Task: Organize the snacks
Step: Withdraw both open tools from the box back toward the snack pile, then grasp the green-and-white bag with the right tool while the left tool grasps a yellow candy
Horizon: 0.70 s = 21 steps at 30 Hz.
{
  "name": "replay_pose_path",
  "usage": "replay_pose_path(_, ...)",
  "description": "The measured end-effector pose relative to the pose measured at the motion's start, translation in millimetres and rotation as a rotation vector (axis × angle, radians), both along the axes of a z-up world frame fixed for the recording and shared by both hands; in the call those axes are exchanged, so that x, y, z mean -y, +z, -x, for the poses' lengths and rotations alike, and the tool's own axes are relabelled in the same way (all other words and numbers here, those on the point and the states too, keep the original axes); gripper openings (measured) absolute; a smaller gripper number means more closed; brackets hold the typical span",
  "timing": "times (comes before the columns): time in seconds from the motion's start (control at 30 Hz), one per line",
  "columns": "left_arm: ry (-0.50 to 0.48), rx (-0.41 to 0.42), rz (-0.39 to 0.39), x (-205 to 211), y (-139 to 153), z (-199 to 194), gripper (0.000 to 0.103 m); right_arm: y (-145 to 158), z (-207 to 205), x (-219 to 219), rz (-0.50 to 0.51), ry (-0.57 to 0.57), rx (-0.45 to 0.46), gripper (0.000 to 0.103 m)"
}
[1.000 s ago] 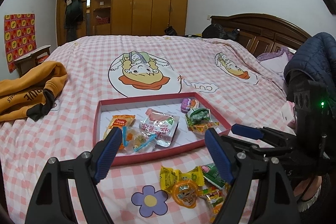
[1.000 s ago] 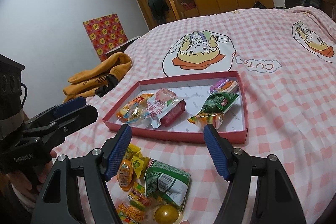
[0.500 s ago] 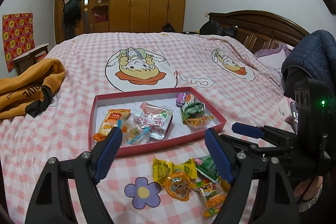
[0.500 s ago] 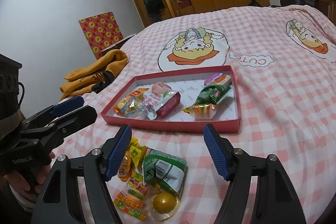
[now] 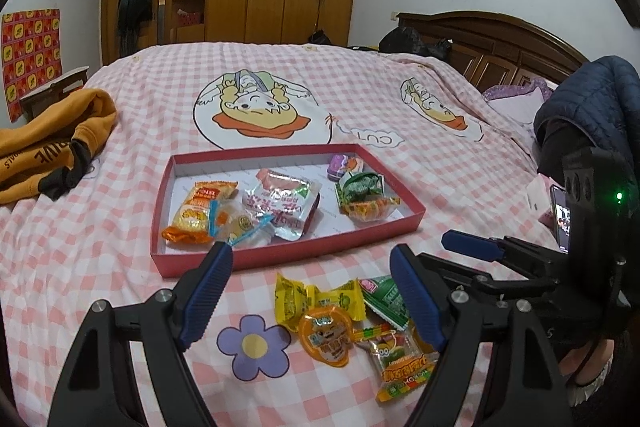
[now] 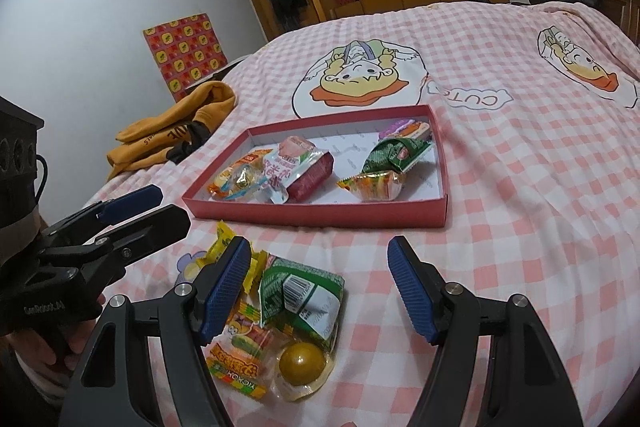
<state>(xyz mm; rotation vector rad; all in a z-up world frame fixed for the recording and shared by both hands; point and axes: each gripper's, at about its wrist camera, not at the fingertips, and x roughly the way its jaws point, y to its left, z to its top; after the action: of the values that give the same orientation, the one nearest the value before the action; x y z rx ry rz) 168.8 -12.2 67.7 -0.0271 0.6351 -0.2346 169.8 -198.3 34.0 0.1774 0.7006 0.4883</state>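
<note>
Likely light, crinkly and slippery, the green packet (image 6: 302,297) wants pinching by its sealed edge; left tongs (image 5: 310,293) and right tongs (image 6: 320,289) gape wide, empty.

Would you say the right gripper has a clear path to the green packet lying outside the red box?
Probably yes: the right gripper is open, and the green packet lies on top of the loose pile, uncovered, just by its left finger.

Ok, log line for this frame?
left gripper: open, empty | right gripper: open, empty | tray: part filled | loose snacks: on bed, below both grippers
</note>
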Motion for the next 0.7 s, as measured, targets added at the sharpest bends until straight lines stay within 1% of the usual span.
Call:
replay_pose_path(0.4,0.000,-0.057,0.015,0,-20,-2,0.084,-20,5,4,0.038,-0.024,-0.045,0.073)
replay_pose_path(0.57,0.004,-0.074,0.020,0,-28,-2,0.084,-27,9,10,0.032,-0.036,-0.056,0.073)
replay_pose_path(0.7,-0.002,-0.089,0.044,-2,-31,0,0.084,-30,15,18,0.014,-0.056,-0.057,0.073)
